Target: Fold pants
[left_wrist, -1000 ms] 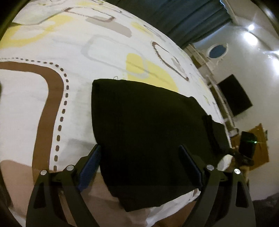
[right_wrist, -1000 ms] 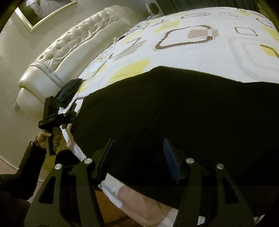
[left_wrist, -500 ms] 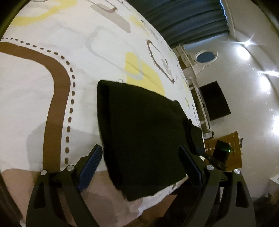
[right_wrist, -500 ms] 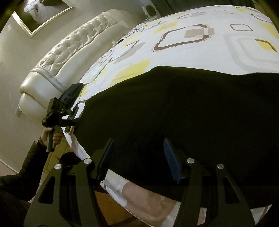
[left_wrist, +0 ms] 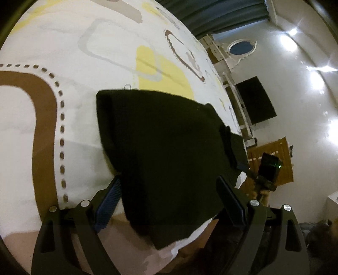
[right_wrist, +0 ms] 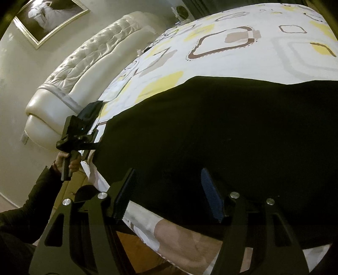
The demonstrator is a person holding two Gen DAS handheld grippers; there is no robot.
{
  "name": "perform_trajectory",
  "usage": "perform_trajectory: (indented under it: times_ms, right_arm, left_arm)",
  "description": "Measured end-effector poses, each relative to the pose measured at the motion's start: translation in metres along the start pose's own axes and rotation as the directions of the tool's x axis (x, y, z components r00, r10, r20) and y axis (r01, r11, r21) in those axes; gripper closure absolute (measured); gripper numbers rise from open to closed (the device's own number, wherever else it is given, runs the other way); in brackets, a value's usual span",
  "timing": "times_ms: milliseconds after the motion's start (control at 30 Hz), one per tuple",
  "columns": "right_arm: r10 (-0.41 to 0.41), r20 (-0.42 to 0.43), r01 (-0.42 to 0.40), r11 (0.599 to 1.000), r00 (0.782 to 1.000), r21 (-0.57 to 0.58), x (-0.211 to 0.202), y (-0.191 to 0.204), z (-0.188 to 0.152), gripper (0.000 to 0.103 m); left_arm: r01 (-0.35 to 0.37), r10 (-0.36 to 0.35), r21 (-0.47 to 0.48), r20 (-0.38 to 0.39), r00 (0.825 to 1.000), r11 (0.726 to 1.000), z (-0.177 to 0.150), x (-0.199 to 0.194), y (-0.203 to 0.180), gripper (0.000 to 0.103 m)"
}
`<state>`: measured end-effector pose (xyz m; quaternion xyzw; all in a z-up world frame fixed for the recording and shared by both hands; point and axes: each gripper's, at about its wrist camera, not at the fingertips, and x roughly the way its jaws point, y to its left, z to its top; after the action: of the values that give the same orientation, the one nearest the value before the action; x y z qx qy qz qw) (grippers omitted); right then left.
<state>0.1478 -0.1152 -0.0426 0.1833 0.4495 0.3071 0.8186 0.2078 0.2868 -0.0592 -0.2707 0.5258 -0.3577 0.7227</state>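
Observation:
The black pants (left_wrist: 164, 148) lie flat on the patterned bed sheet (left_wrist: 63, 63), along the bed's near edge, and fill much of the right wrist view (right_wrist: 221, 131). My left gripper (left_wrist: 169, 196) is open, its fingers spread just above one end of the pants, holding nothing. My right gripper (right_wrist: 166, 188) is open over the pants' near edge, holding nothing. The left gripper also shows in the right wrist view (right_wrist: 78, 131), held in a hand at the pants' far end. The right gripper shows in the left wrist view (left_wrist: 268, 171) past the pants' other end.
A padded cream headboard (right_wrist: 84, 74) stands at the bed's end, with a framed picture (right_wrist: 48, 17) on the wall above. A dark screen (left_wrist: 255, 99), a wooden cabinet (left_wrist: 274, 160) and dark curtains (left_wrist: 211, 14) lie beyond the bed. The sheet (right_wrist: 253, 42) stretches past the pants.
The left gripper has dipped back closer to the pants' end after lifting slightly. The right gripper has eased back a little from the pants. Both stay open.

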Motion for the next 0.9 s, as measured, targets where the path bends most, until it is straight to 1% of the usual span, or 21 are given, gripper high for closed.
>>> perform_trajectory:
  times_ms: [133,267,333,367,400,433,500,567,667,900]
  right_arm:
    - [0.008,0.003,-0.008,1.0,1.0,0.006,-0.001,0.0,0.0,0.039]
    - [0.01,0.004,-0.01,1.0,1.0,0.007,-0.001,0.001,-0.001,0.039]
    - [0.009,0.004,-0.009,1.0,1.0,0.007,-0.002,0.001,-0.001,0.039]
    - [0.011,0.004,-0.011,1.0,1.0,0.01,-0.002,0.001,-0.001,0.039]
    - [0.012,0.005,-0.012,1.0,1.0,0.011,-0.002,0.001,-0.001,0.039]
    - [0.014,0.006,-0.014,1.0,1.0,0.013,-0.002,0.001,-0.001,0.039]
    - [0.014,0.007,-0.014,1.0,1.0,0.015,-0.002,0.002,-0.002,0.039]
    - [0.014,0.007,-0.014,1.0,1.0,0.015,-0.002,0.001,-0.002,0.039]
    - [0.014,0.009,-0.015,1.0,1.0,0.02,-0.001,0.0,-0.002,0.039]
    - [0.016,0.012,-0.016,1.0,1.0,0.026,-0.001,-0.003,0.0,0.039]
  left_arm:
    - [0.028,-0.028,0.003,-0.005,1.0,1.0,0.006,0.005,0.001,0.016]
    - [0.028,-0.028,0.034,-0.008,1.0,0.999,0.005,0.006,-0.005,0.016]
    - [0.003,-0.003,0.058,-0.004,1.0,0.998,0.004,0.008,-0.008,0.032]
    - [-0.058,0.058,0.054,-0.007,0.998,0.997,0.003,0.011,-0.005,0.05]
    - [-0.1,0.1,0.033,-0.008,0.995,0.994,0.004,0.011,0.0,0.061]
    - [-0.102,0.102,-0.014,-0.001,0.995,0.995,0.004,0.009,0.008,0.072]
    - [-0.062,0.062,-0.057,0.013,0.998,0.996,0.004,0.005,0.015,0.077]
    - [-0.064,0.065,-0.05,0.022,0.998,0.997,0.002,0.005,0.014,0.079]
    - [-0.051,0.054,-0.068,0.036,0.998,0.996,0.001,0.006,0.012,0.086]
    - [-0.026,0.033,-0.082,0.084,0.996,0.996,-0.001,0.0,0.007,0.088]
